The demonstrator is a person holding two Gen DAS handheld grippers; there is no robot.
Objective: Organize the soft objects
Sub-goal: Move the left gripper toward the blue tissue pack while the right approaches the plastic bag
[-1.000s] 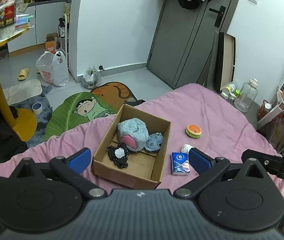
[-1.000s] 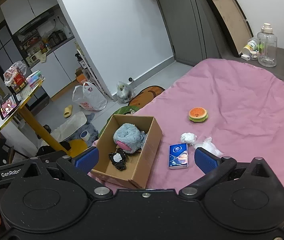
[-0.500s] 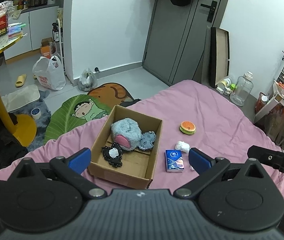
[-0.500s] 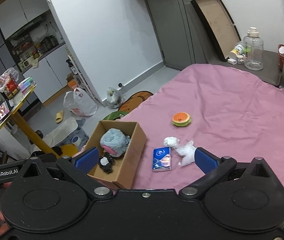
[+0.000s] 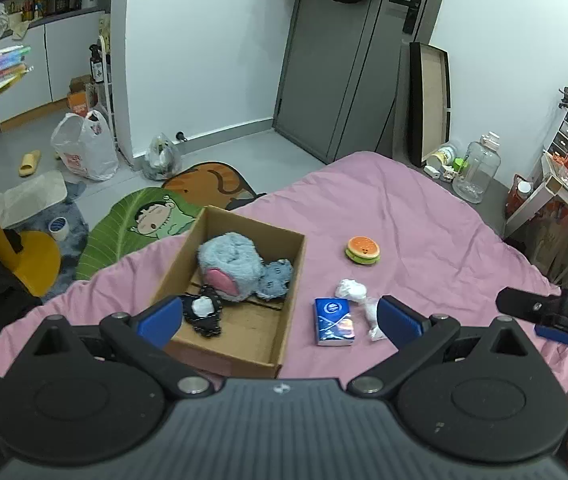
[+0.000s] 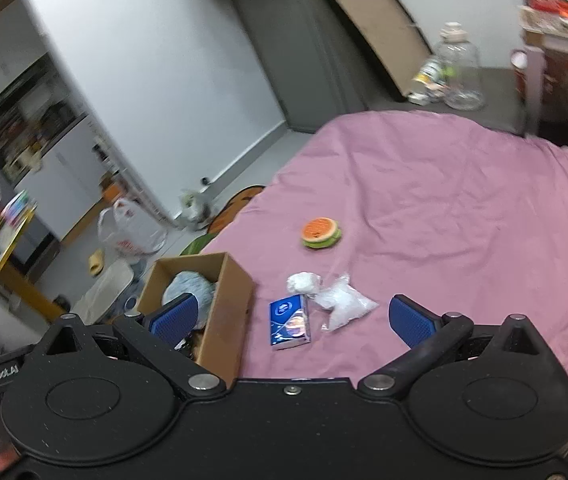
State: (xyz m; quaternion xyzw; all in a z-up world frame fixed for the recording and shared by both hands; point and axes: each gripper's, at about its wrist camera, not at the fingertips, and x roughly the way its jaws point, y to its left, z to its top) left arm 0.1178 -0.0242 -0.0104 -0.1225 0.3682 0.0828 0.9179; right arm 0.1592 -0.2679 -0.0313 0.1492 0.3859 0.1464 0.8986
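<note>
The job looks partly done. The box (image 5: 240,288) on the pink bed (image 5: 423,248) already holds three soft things: a grey-blue plush (image 5: 230,266) with a pink patch, a smaller blue-grey toy (image 5: 276,278) touching it on the side nearer the loose items, and a black frilled piece (image 5: 203,314) with a white centre lying on the box floor nearer the camera. Much of the box floor is bare, so I judge there is room for more. Four things lie outside on the bed: a burger toy (image 5: 363,251) well apart from the box, a tissue pack (image 5: 333,321) just beside the box wall, a white wad (image 5: 351,290) close behind it, and a clear bag (image 6: 341,302) next to the wad. The left gripper (image 5: 280,320) hangs over the near end of the box with its fingers spread wide and nothing between them; the right gripper (image 6: 293,316) is likewise wide apart and empty, facing the pack and bag.
</note>
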